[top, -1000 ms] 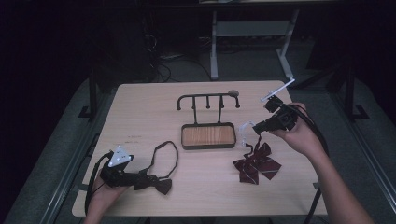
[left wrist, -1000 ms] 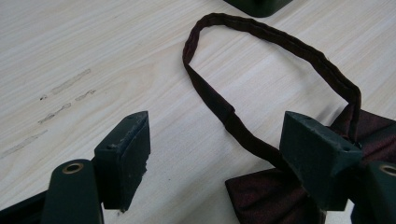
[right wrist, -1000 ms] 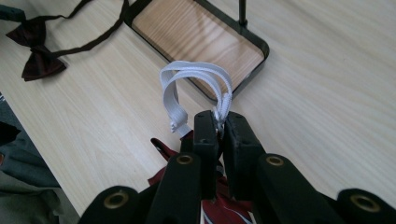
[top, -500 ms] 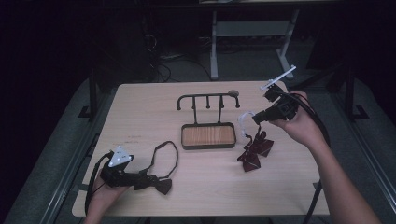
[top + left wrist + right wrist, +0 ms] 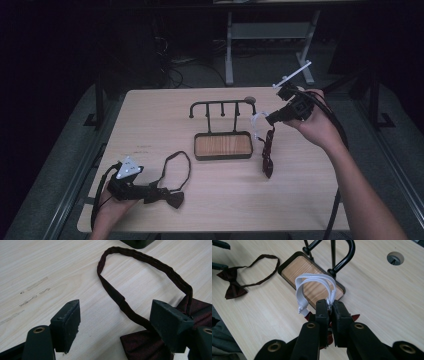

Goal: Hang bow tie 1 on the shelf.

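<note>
Since a second ago, your right hand-held gripper [image 5: 272, 119] has risen at the right of the high view, and the dark red bow tie [image 5: 267, 152] that lay spread on the desk [image 5: 320, 200] now hangs lengthwise from it, its lower end at the desk surface just right of the wooden tray [image 5: 223, 145]. Your left hand-held gripper [image 5: 150, 190] sits at lower left by a second bow tie [image 5: 172, 197].

Left gripper view: the jaws stand released, wide apart, with that tie's strap loop [image 5: 140, 267] between them on the desk.

Right gripper view: your jaws are clenched on the white elastic strap [image 5: 314, 286], a detail too small to make out from above, with the black hook rack [image 5: 337, 255] beyond.
</note>
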Action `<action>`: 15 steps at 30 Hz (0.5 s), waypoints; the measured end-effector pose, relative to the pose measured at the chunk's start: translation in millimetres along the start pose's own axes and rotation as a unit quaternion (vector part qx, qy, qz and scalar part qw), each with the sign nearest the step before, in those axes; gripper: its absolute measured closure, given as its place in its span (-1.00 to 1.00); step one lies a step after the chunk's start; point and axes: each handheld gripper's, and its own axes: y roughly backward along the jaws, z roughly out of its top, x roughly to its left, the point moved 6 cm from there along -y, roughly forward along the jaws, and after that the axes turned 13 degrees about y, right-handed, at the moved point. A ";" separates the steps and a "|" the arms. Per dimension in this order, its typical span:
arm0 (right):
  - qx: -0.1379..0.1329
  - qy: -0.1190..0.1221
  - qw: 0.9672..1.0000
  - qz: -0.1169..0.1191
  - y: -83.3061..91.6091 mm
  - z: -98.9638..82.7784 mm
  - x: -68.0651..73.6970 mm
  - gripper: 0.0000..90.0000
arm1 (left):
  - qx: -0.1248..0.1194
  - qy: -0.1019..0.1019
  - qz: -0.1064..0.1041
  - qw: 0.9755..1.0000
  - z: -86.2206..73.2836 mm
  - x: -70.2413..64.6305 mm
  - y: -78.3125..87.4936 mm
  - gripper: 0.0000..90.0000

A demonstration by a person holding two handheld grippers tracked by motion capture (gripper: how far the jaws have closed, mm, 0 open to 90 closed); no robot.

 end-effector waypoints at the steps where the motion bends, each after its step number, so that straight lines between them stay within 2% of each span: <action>1: -0.001 0.001 1.000 -0.002 -0.3 1.2 -1.1 0.86 | 0.000 0.000 0.000 1.000 0.1 0.1 0.1 -0.44; 15: 0.001 0.001 1.000 -0.007 -3.8 14.3 -8.8 0.86 | 0.000 0.000 -0.001 1.000 0.0 -0.3 0.2 -0.44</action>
